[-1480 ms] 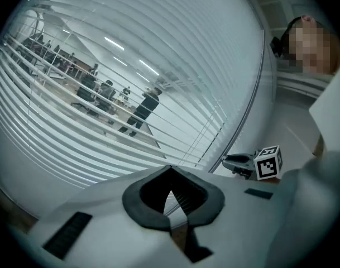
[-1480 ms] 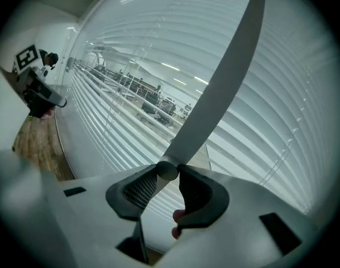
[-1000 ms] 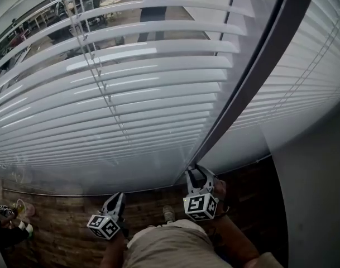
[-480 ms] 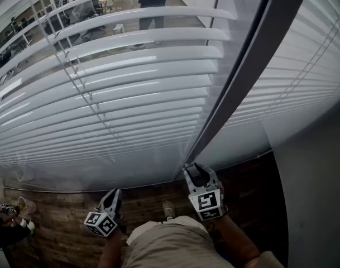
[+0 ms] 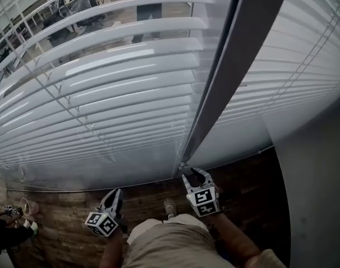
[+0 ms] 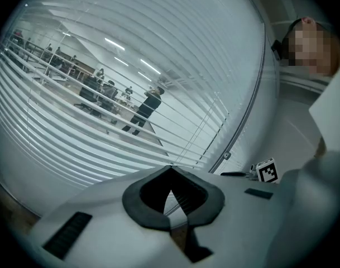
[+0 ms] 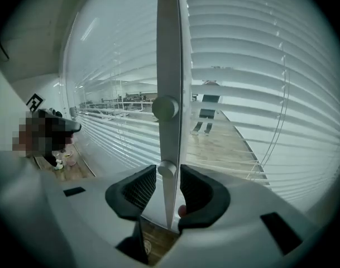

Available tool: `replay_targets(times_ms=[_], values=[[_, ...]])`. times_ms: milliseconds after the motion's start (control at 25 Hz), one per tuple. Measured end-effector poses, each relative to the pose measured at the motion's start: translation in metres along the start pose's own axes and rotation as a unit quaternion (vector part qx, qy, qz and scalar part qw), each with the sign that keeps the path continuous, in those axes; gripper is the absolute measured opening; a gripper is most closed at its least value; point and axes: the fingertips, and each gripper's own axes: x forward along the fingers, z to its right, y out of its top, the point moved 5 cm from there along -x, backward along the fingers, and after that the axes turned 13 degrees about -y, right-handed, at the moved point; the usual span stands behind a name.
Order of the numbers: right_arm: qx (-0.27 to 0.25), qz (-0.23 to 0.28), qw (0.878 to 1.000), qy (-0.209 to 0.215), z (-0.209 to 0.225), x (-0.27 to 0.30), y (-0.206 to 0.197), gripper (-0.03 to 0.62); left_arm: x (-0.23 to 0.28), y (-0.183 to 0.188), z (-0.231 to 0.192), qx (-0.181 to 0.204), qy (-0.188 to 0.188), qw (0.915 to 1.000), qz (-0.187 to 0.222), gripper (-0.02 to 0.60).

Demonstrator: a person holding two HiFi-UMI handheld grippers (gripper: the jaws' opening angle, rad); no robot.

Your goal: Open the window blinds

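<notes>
Left of the dark grey matt upright window post [image 5: 225,77], the long white blind slats [image 5: 103,85] look like smooth, glossy plastic. Below the post, the brown plank floor [image 5: 63,233] looks like grainy wood. The right tongs [image 7: 168,170] have matt black ribbed pads [image 7: 140,191].

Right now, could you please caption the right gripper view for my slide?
Right gripper straddles a white vertical bar between slatted window blinds.

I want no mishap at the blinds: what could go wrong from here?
First, the wand stands between the fingers of the right gripper with a sliver of gap on one side, so a twist may slip and leave the slats unturned. Second, the left gripper is shut and empty, away from the wand, so nothing steadies it if it swings.
</notes>
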Motion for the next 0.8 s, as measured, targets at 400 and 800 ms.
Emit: replay_targets(times_ms=[400,800], values=[[0.094,-0.011,0.995,0.012,-0.032,0.051,-0.044,0.138,-0.006,-0.016,-0.026,0.016,-0.002,0.9996,-0.021,0.014],[0.097,0.015,0.994,0.046,-0.017,0.085,-0.113,0.146,0.047,-0.085,-0.032,0.034,-0.002,0.9984,-0.045,0.014]])
